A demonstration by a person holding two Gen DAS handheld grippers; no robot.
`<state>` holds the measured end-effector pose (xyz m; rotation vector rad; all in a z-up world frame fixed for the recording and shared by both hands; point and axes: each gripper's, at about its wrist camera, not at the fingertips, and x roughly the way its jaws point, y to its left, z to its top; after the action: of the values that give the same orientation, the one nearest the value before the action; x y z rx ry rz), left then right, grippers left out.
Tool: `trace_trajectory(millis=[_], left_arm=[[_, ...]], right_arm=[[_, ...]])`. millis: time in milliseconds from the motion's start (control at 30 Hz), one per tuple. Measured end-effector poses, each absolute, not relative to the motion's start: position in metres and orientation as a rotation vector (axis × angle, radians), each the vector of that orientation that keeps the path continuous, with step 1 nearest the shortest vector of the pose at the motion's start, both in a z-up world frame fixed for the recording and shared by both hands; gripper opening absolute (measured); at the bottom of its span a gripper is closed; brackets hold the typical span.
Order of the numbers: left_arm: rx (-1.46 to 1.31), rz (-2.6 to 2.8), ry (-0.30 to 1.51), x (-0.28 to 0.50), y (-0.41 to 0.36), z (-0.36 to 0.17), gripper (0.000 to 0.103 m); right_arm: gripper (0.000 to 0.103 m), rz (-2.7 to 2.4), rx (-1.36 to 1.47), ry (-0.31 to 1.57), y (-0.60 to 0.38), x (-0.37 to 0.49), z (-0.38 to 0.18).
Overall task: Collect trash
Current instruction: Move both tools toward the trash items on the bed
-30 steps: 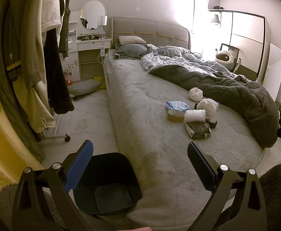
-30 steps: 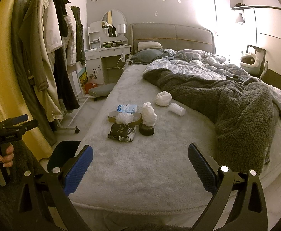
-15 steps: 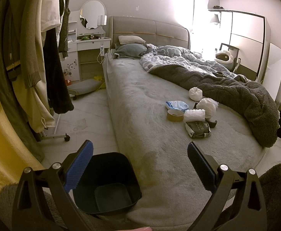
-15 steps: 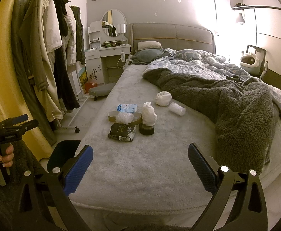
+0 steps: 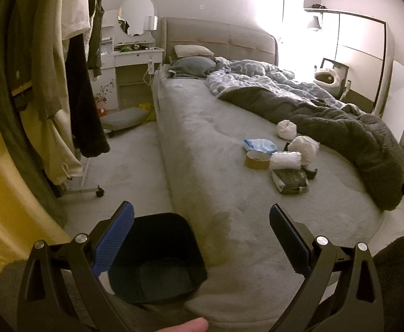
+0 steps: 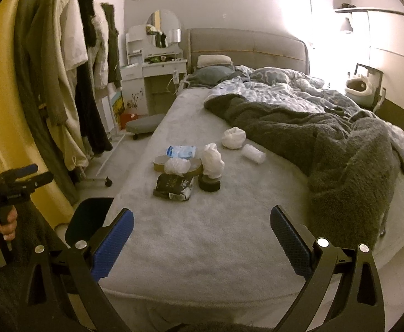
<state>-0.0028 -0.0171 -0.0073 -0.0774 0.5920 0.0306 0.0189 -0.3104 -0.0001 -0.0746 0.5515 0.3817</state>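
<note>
A pile of trash lies mid-bed on the grey sheet: a dark packet [image 6: 174, 187], a black tape roll [image 6: 209, 184], a brown tape roll [image 5: 257, 160], a blue-white wrapper [image 6: 181, 151], white crumpled bags [image 6: 213, 160] and a white wad [image 6: 233, 137]. The dark packet [image 5: 290, 180] also shows in the left wrist view. A dark bin [image 5: 157, 257] stands on the floor at the bed's near left corner. My left gripper [image 5: 202, 238] is open and empty above the bin and bed corner. My right gripper [image 6: 202, 238] is open and empty over the bed's foot.
A rumpled grey blanket [image 6: 340, 149] covers the bed's right side. Clothes hang on a wheeled rack [image 5: 63, 83] at the left. A white dresser with mirror [image 6: 157, 83] and a low wheeled stool [image 6: 143, 123] stand by the headboard.
</note>
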Motion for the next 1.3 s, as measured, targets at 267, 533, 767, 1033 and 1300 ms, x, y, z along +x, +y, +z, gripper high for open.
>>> trace_trajectory(millis=[267,533,767,1033,1300], left_arm=[[-0.055,-0.041,0.615,-0.001,-0.018,-0.009,0.1],[-0.105,-0.118,0.611,0.004,-0.021,-0.006,0.099],[-0.115,-0.17,0.62,0.019,-0.027,-0.008,0.098],[-0.093,-0.207,0.663,0.039,-0.046,-0.022,0.086],[-0.107,-0.241,0.69,0.061,-0.055,-0.034,0.082]], right_arm=[[0.1,0.461,-0.047,0.576,-0.299,0.034,0.007],[0.1,0.478,-0.094,0.608,-0.283,0.062,0.002],[0.1,0.502,-0.069,0.615,-0.282,0.091,-0.004],[0.1,0.523,-0.009,0.631,-0.29,0.135,-0.008],[0.09,0.545,-0.078,0.66,-0.273,0.171,-0.018]])
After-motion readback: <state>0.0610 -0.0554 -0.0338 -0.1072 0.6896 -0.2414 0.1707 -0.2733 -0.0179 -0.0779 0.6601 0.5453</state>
